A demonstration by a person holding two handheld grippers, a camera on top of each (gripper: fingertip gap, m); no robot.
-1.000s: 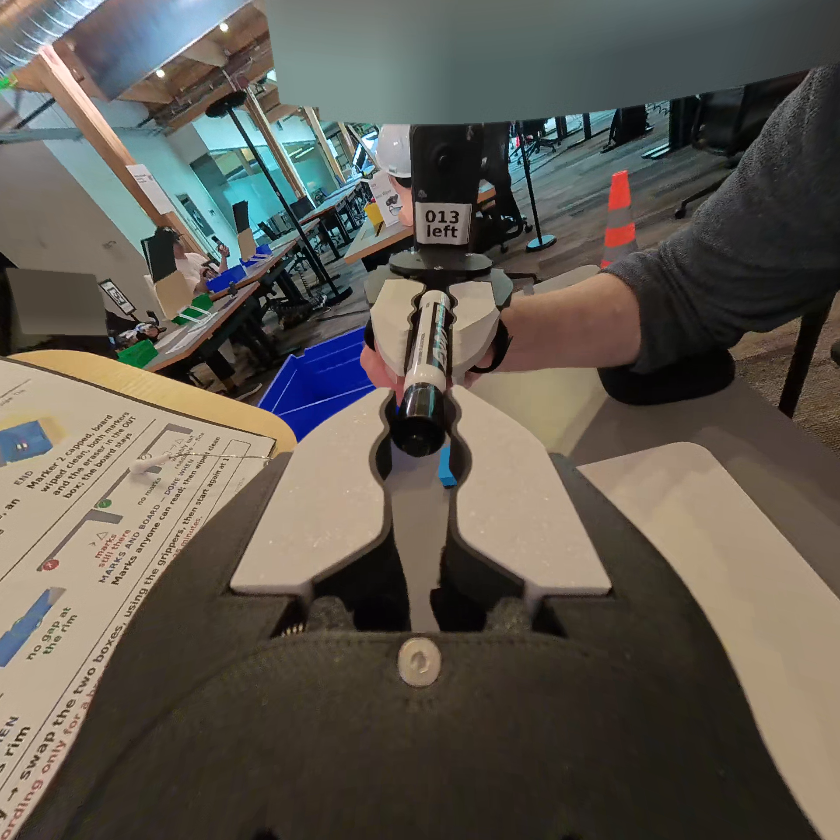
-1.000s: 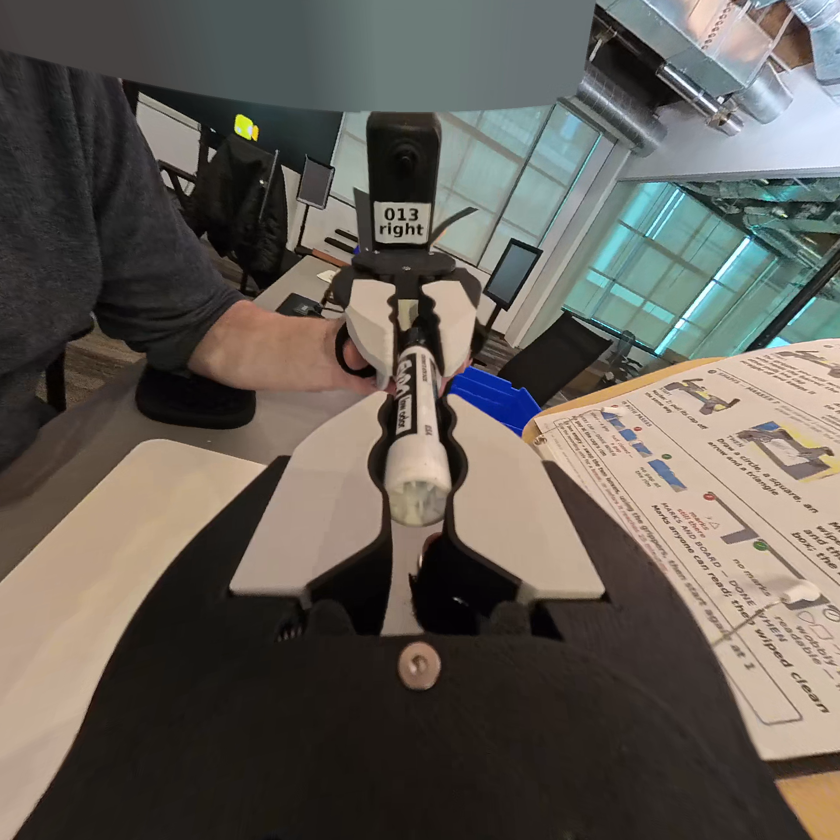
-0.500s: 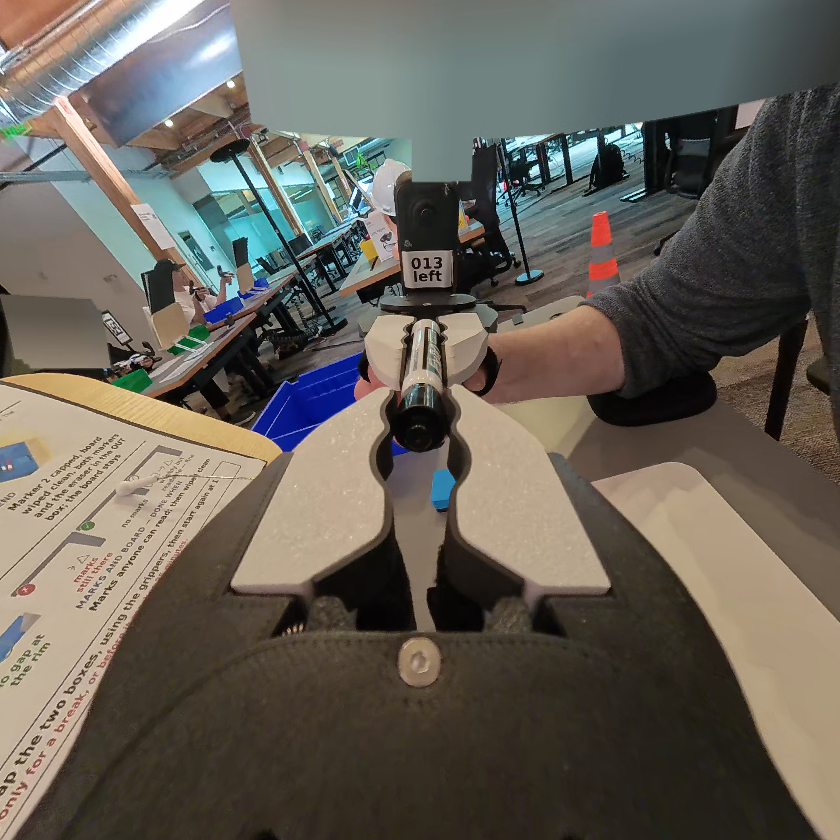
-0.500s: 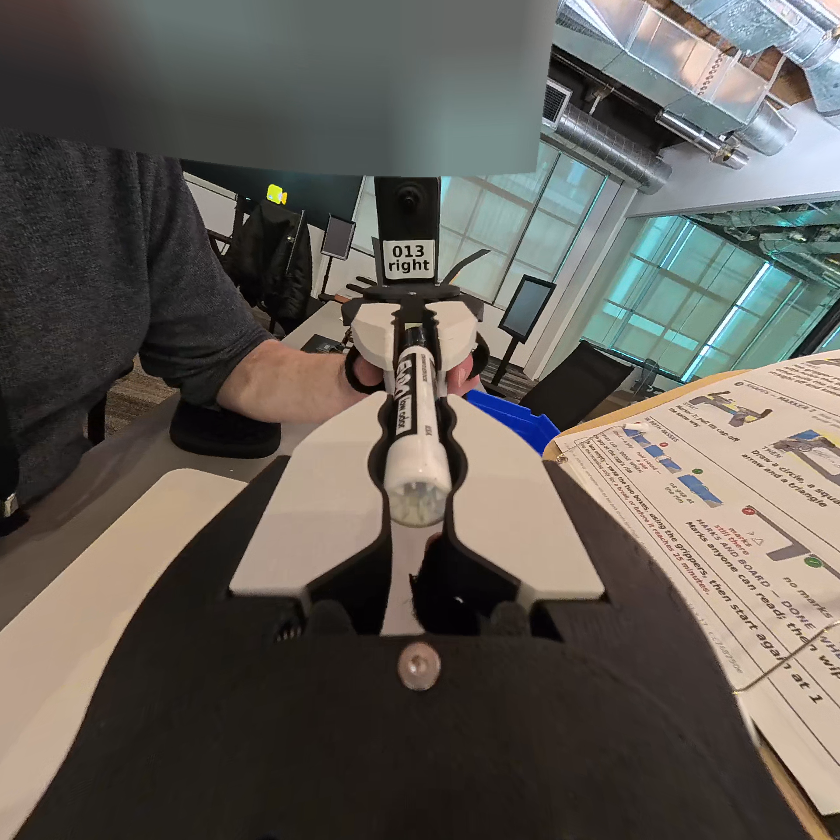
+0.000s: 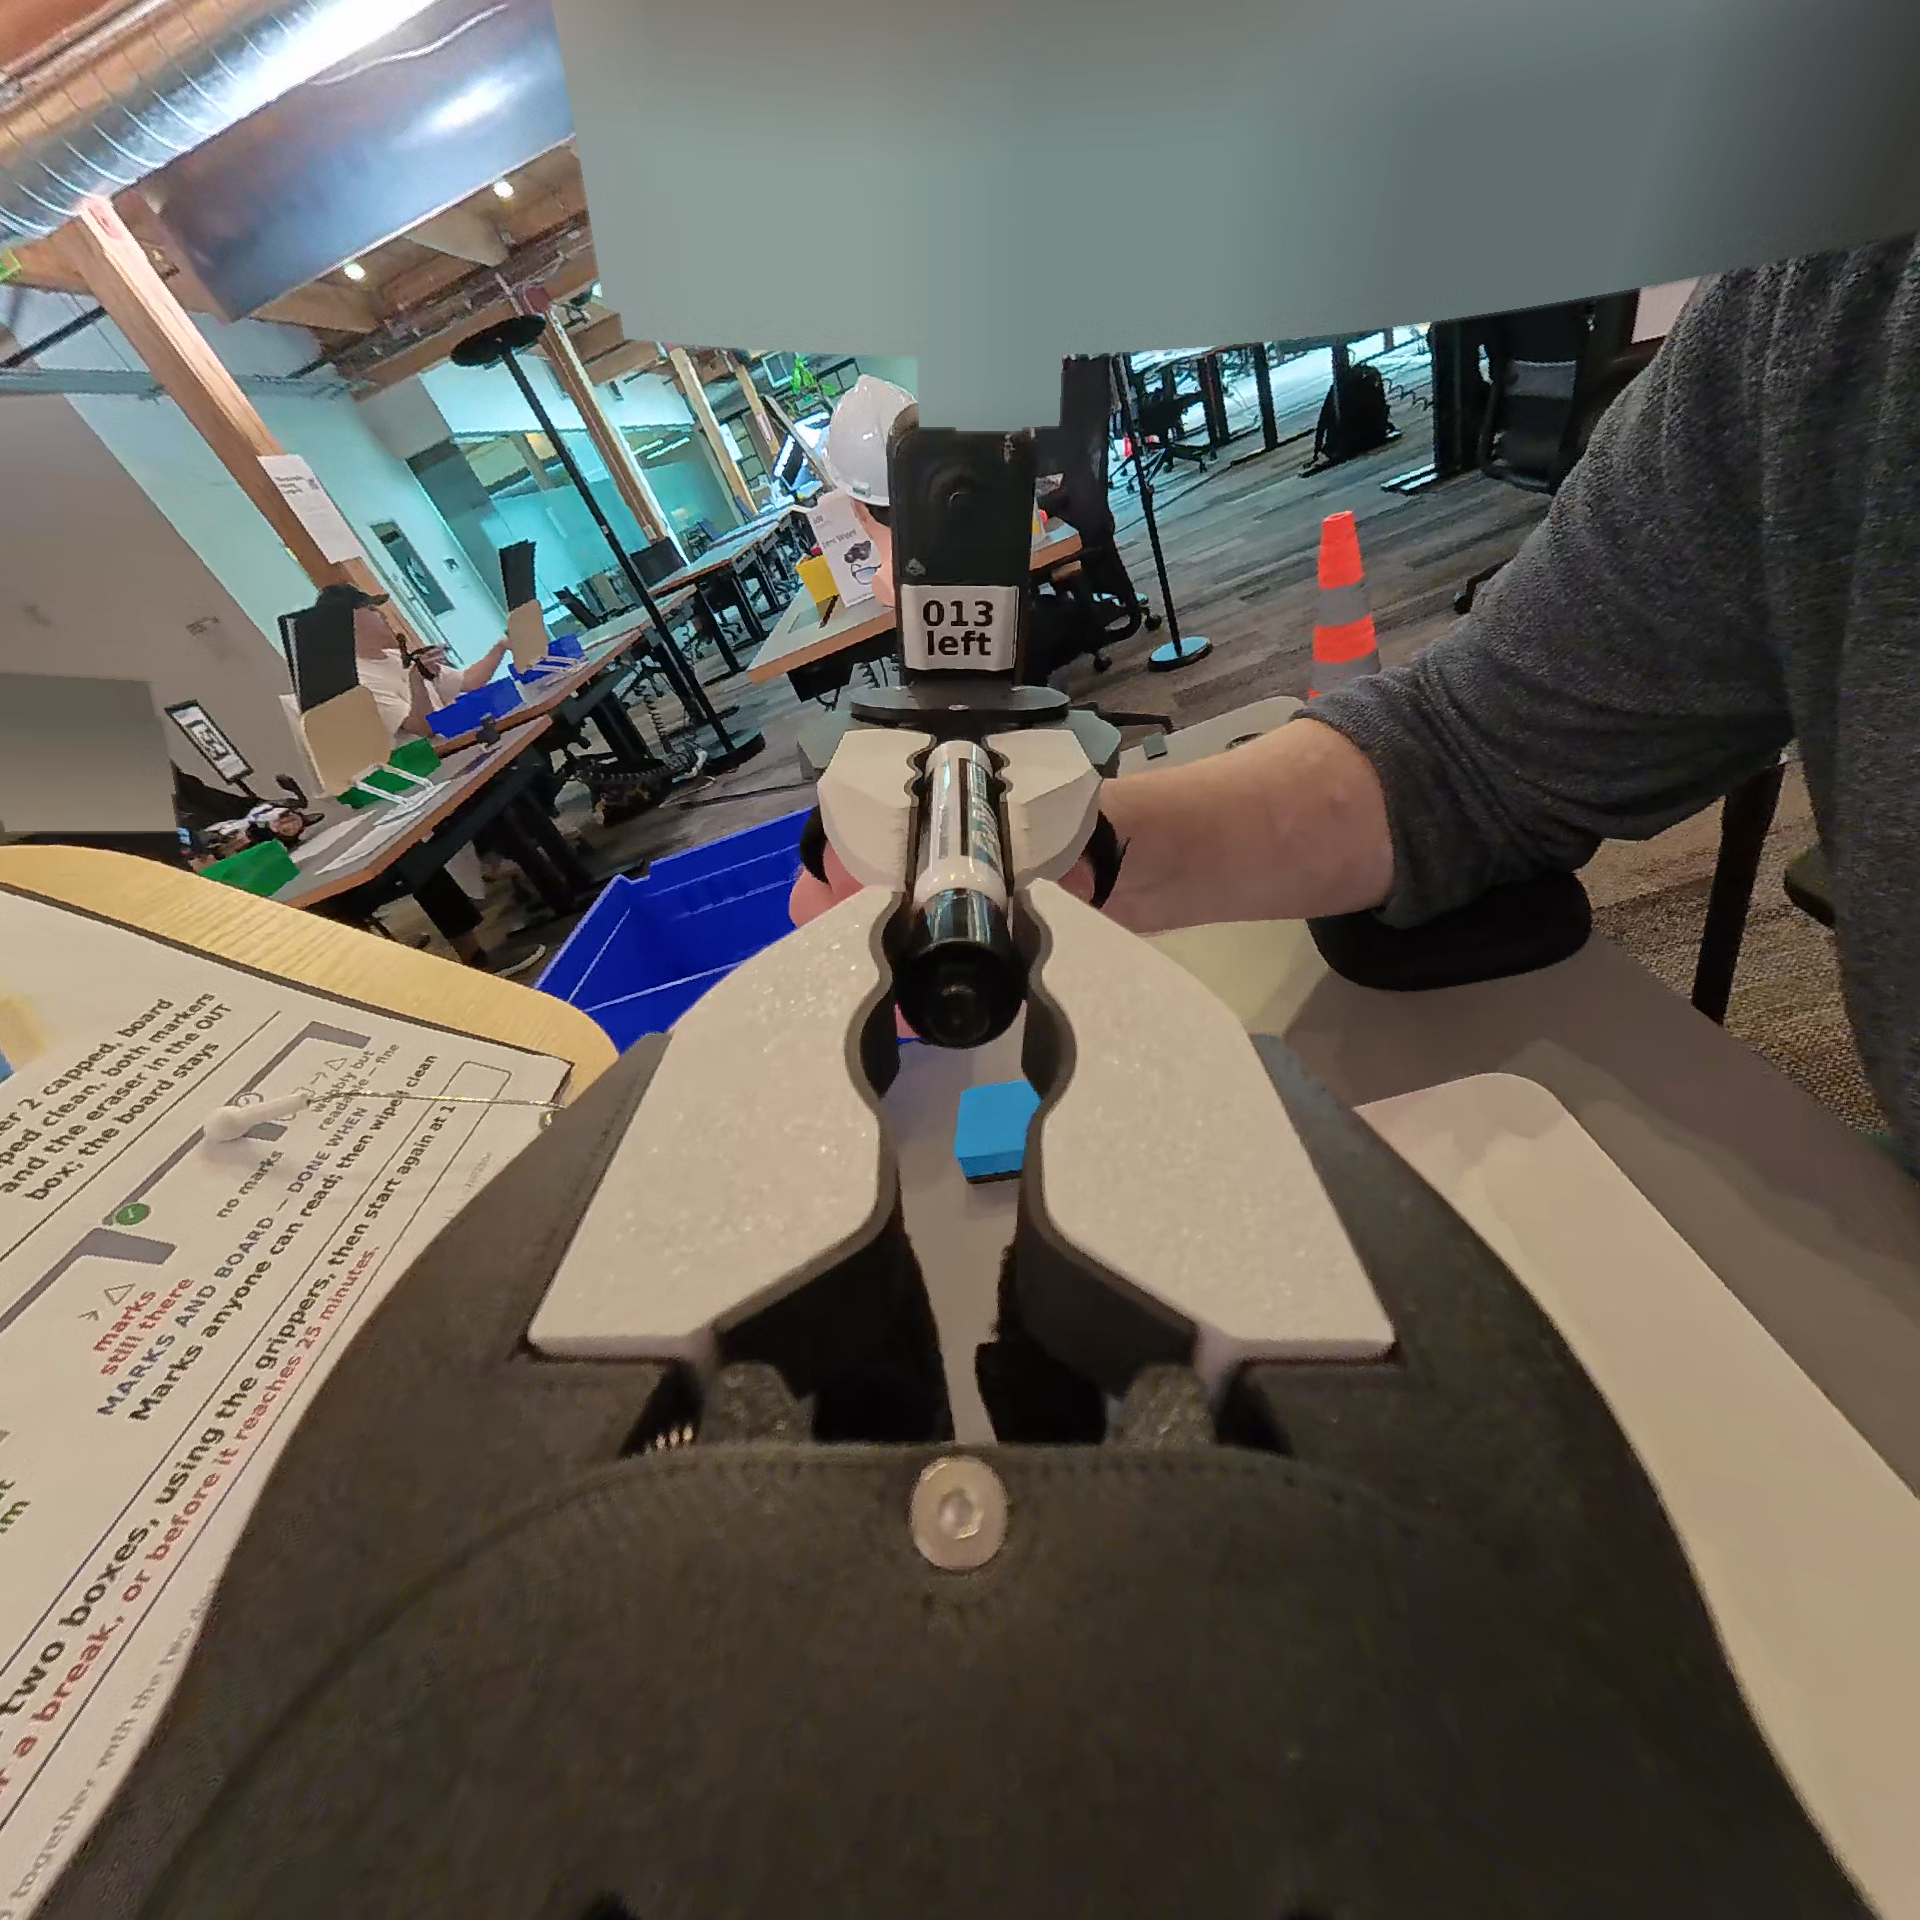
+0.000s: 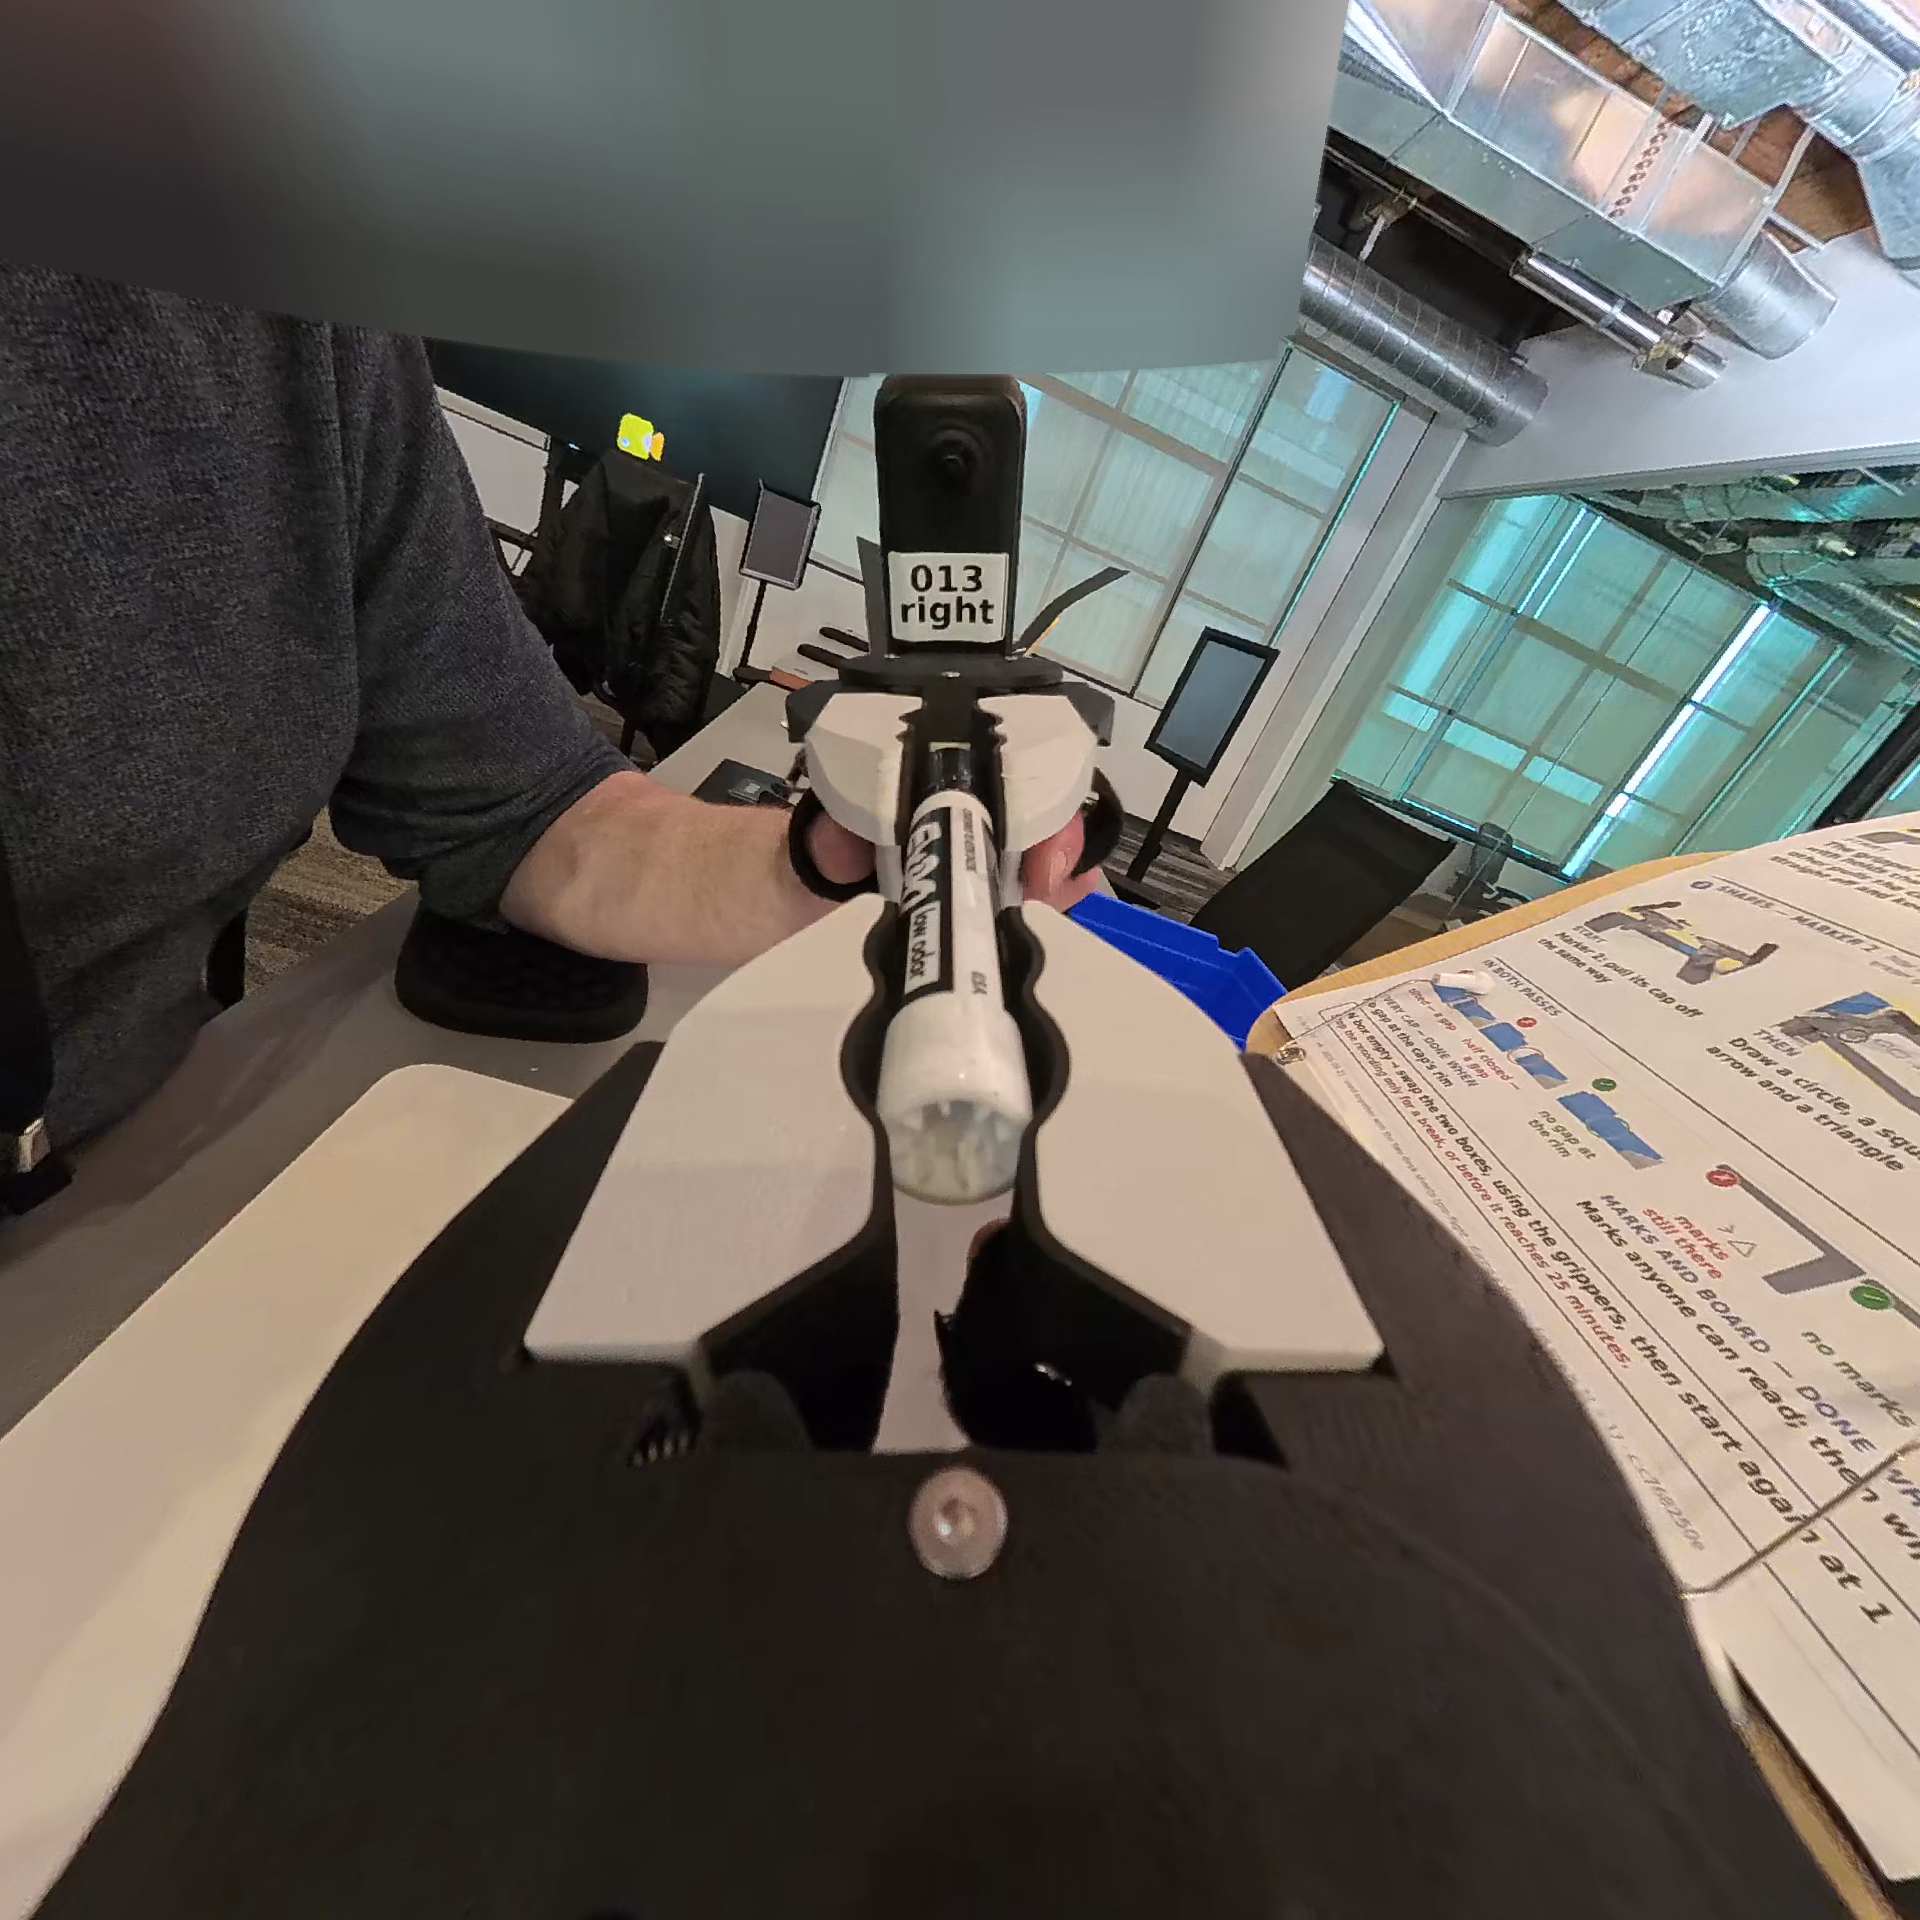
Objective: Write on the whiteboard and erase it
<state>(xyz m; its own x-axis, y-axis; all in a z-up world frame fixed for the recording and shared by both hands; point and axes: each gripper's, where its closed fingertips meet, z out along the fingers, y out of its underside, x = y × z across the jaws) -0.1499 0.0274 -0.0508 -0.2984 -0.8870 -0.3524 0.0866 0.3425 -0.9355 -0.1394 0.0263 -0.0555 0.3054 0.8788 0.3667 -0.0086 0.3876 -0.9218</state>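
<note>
One marker (image 5: 958, 914) spans both grippers, held level above the table. The left gripper (image 5: 956, 997) clamps its black cap; the right gripper (image 6: 951, 1049) clamps the white barrel, opposed for pulling the cap off, by my judgement.

A: Tally?
B: Two tools (image 5: 954, 940) (image 6: 948, 997), one marker (image 5: 961, 831) shared between them. One blue eraser (image 5: 995, 1127), one whiteboard (image 5: 1621, 1309).
A: Else?
B: One blue bin (image 5: 675, 935), one instruction sheet (image 6: 1662, 1195), one traffic cone (image 5: 1342, 603).
</note>
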